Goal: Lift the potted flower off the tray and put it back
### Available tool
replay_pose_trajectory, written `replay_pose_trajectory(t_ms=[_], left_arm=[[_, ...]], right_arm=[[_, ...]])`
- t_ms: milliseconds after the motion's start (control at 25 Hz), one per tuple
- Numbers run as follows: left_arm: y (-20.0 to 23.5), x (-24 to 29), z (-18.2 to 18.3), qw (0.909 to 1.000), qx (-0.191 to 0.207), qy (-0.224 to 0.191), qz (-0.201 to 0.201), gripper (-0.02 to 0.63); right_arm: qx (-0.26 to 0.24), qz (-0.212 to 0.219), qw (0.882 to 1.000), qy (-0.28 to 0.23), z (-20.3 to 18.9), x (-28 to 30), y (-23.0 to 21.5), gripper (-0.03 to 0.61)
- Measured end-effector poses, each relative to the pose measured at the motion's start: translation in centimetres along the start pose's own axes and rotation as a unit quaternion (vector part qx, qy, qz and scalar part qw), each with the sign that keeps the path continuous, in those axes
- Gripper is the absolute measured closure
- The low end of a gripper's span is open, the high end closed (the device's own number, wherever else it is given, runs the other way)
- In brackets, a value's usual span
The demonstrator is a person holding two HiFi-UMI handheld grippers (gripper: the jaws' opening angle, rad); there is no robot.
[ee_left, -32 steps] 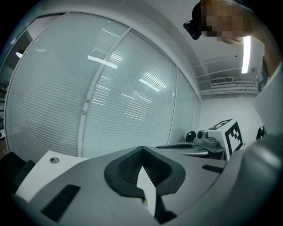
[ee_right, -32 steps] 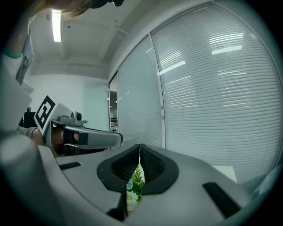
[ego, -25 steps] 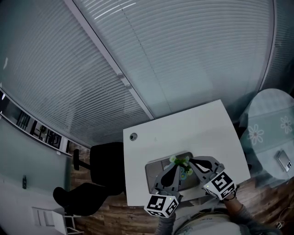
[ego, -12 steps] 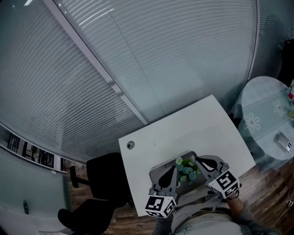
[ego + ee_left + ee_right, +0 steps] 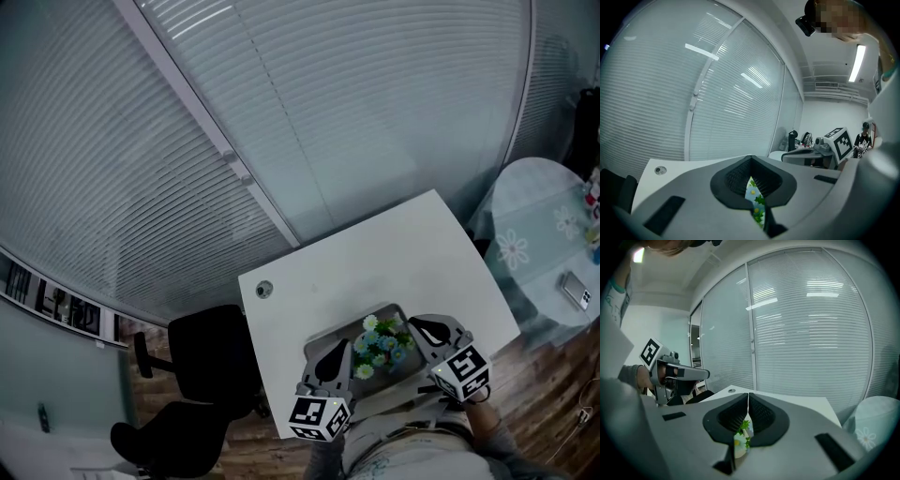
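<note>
Head view: the potted flower (image 5: 382, 343) sits over the gray tray (image 5: 342, 330) on the white desk (image 5: 366, 267), its pot hidden under the blooms. The left gripper (image 5: 339, 349) and right gripper (image 5: 417, 328) flank it closely, each with its jaws pressed together on nothing.

An office: white desk (image 5: 375, 272), black swivel chair (image 5: 202, 352), blinded glass partitions (image 5: 328, 112).

In the head view, the blooms of the potted flower (image 5: 382, 341) cover its pot entirely. The left gripper (image 5: 336, 349) at its 8 o'clock and the right gripper (image 5: 419, 330) at its 3 o'clock hide both ends of the tray (image 5: 349, 324). In each gripper view only slivers of flowers show behind the closed jaws. The round table (image 5: 539, 234) at 3 o'clock is cut off by the frame's edge, and the flat item (image 5: 574, 290) on it is too small to identify.
</note>
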State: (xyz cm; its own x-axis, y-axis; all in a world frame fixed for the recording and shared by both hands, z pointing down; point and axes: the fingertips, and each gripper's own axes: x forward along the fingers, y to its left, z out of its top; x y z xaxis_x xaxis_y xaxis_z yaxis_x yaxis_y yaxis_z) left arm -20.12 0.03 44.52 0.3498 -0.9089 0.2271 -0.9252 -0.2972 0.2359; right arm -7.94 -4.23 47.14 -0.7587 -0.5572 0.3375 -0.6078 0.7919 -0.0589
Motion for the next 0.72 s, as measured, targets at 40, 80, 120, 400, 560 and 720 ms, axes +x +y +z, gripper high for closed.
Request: replay_pose_trajectory(t_ms=[40,80,120,400,560,720], left_arm=[[0.2,-0.2,-0.2,1.0,0.0,0.001,0.003,0.603],[0.4,-0.3,-0.4,1.0,-0.001,0.002,0.006,0.603],[0.7,-0.5,-0.7,0.9999,-0.001,0.004,0.01,0.603],[2.6,-1.8,-2.8,0.9992,-0.007,0.024,0.03,0.603],[3.6,-2.1,-3.9,0.9986,-0.012,0.035,0.038,0.603],[3.9,-2.2,-4.9,0.9985,-0.005,0.044,0.033,0.603]], right_arm=[[0.0,0.001,1.0,0.002,-0.2,0.1,0.0,0.56],[-0.002,0.001,1.0,0.005,-0.5,0.1,-0.1,0.56],[-0.003,0.0,1.0,0.008,-0.9,0.2,-0.3,0.56],[0.007,-0.003,0.999,0.036,-2.9,-0.2,-1.0,0.56],[0.033,-0.003,0.999,0.034,-3.4,-0.3,-2.0,0.56],[0.069,0.0,0.997,0.023,-3.5,-0.4,-3.2,0.56]])
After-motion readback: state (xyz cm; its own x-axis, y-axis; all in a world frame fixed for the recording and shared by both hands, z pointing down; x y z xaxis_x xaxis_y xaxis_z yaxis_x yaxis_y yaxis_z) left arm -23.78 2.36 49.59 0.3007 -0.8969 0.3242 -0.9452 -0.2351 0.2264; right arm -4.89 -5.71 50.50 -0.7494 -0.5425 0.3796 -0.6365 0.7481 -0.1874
